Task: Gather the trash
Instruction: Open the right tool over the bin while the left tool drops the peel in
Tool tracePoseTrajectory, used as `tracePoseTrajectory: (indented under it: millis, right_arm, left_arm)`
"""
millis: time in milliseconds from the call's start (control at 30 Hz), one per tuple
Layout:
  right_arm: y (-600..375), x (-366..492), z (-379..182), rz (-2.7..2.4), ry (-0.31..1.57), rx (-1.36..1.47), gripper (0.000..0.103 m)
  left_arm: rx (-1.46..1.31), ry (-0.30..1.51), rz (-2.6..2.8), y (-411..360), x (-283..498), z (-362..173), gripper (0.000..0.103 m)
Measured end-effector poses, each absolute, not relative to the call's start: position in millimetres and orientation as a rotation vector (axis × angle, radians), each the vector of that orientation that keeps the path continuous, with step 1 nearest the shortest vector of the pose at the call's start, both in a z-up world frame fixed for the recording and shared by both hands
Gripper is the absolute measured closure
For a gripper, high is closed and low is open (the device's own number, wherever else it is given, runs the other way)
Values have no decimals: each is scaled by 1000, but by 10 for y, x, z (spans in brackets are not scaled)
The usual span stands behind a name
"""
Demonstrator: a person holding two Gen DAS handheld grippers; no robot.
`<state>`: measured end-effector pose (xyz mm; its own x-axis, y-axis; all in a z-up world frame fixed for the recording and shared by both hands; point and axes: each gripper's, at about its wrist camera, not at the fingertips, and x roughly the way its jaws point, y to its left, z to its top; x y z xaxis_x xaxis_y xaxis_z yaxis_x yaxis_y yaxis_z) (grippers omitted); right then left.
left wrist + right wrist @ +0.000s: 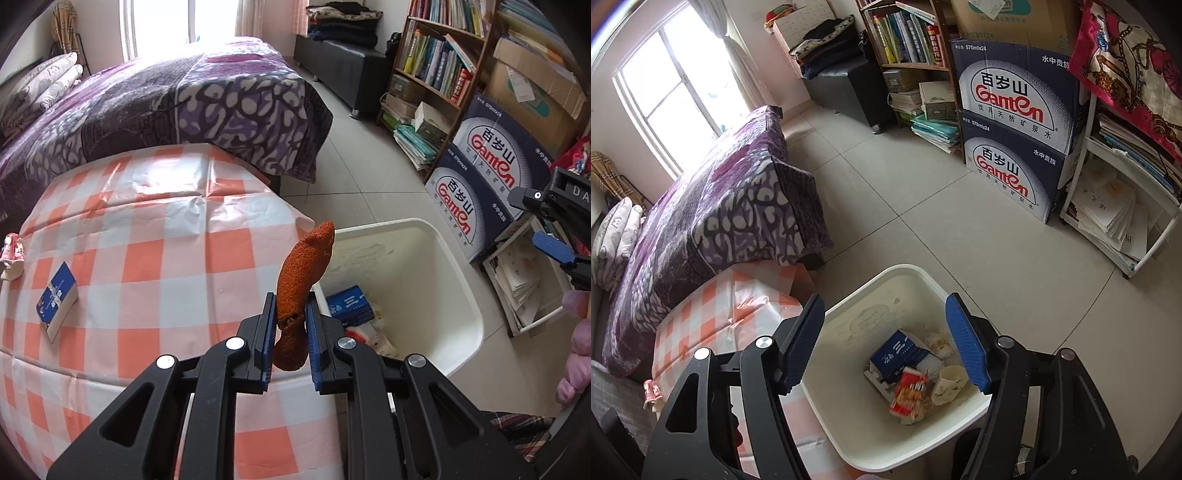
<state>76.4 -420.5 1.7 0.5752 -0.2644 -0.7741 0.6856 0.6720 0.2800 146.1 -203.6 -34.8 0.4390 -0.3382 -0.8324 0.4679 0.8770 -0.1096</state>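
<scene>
Your left gripper (290,325) pinches a curled strip of orange peel (301,291) over the edge of the checked tablecloth (147,240), beside the white plastic bin (458,295)
Your right gripper (886,339) hangs with fingers apart above that bin (849,428), where a blue carton (899,354), red wrapper (908,395) and paper cup (947,384) lie

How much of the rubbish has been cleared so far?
Done: a blue box, red wrapper and paper cup lie in the bin. In hand: the left gripper clamps an orange peel. Left: a blue box on the table.
</scene>
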Motion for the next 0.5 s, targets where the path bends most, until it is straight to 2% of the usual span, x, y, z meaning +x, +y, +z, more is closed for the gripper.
tracePoseTrajectory:
  millis: [200,433,467,500]
  right_arm:
    - [-4394,636,24,-644,747,646,26]
    - [-4536,519,34,-671,729,685,21]
    - [-4546,513,37,-674,727,690,20]
    - [-4551,507,41,-677,725,692,20]
  left_arm:
    - [102,1061,-624,-2313,1360,-426,87]
    - [31,1112,-771,-2594,1268,-459,84]
    - [17,1120,-792,-2615,1261,-463,70]
    - [4,1125,-806,-2621,1258,-463,52]
